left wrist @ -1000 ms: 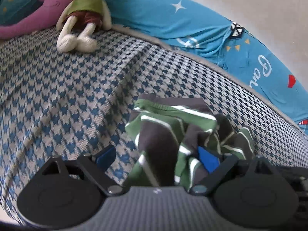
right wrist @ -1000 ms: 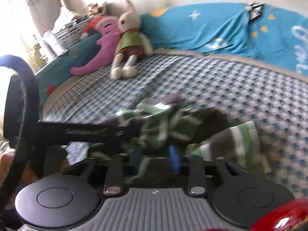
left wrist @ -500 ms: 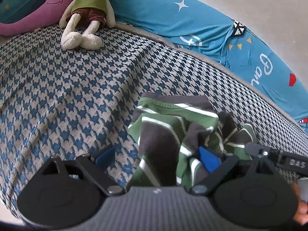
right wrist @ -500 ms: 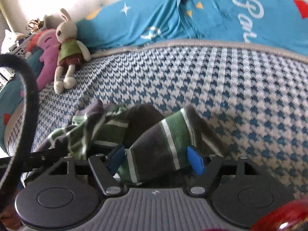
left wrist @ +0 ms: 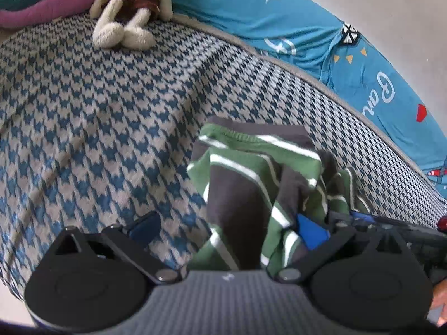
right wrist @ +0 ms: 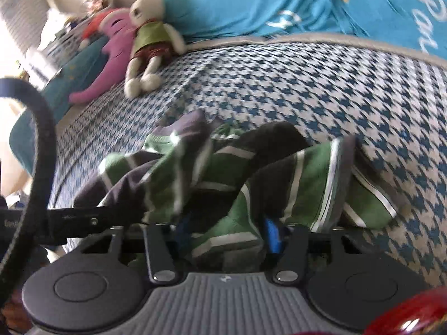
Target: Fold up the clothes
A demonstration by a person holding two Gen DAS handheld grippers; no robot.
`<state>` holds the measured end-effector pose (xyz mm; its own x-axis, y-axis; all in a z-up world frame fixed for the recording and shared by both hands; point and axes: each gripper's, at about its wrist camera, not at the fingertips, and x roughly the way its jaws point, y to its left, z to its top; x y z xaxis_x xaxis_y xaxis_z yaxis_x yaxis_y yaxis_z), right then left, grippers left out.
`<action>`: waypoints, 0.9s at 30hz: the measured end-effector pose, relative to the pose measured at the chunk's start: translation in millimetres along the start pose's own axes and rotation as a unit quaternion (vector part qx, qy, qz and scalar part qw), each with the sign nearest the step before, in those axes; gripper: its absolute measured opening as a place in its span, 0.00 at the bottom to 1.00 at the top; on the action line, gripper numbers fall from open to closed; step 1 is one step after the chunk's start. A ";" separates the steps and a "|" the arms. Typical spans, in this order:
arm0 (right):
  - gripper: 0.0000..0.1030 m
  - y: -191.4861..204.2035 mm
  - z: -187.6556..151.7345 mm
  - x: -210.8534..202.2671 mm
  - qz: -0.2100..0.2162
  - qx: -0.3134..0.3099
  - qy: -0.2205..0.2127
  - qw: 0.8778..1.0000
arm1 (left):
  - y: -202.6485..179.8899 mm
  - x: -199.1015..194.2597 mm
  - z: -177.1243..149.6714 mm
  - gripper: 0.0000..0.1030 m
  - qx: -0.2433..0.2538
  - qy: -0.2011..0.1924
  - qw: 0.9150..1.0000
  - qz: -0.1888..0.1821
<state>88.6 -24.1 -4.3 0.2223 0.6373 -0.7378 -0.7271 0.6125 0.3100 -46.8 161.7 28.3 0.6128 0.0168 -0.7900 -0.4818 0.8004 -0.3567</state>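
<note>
**Two grippers working a crumpled striped garment on a houndstooth bedspread**

The left gripper (left wrist: 226, 229) is opening to full spread, the striped garment (left wrist: 251, 184) lying loose between its pads at 6 o'clock. The right gripper (right wrist: 226, 231) is closing, bunched cloth between its fingers. Risk: it may be pinching several layers, dragging the heap instead of an edge. No containers are showing; a plush rabbit (left wrist: 125, 14) is sitting at 11 o'clock.

Daylight floods in from the upper left of the right wrist view, blowing the window area (right wrist: 33, 28) to white glare. That view is smeared by motion blur (the striped garment (right wrist: 223, 173) most of all). The left wrist view is sharper and evenly lit. Both bend strongly at their edges.
</note>
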 end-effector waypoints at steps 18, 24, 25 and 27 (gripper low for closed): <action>0.13 7.5 2.0 -28.7 0.027 -0.006 -0.060 0.998 | -36.6 11.9 -10.4 0.51 0.028 -0.032 0.998 -0.036; 0.12 -5.8 12.5 -52.3 0.023 0.024 -0.106 0.994 | -55.0 7.2 -1.1 0.49 0.042 -0.062 0.996 -0.053; 0.12 -9.7 14.5 -57.4 0.020 0.031 -0.115 0.993 | -60.7 6.4 1.7 0.49 0.048 -0.068 0.995 -0.056; 0.12 -17.4 18.4 -67.6 0.014 0.043 -0.133 0.990 | -74.3 5.7 8.4 0.49 0.057 -0.077 0.993 -0.065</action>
<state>98.2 -69.2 51.2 0.3744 0.7480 -0.5479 -0.6796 0.6234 0.3867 -2.3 107.4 54.5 0.7582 -0.0066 -0.6520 -0.3240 0.8639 -0.3856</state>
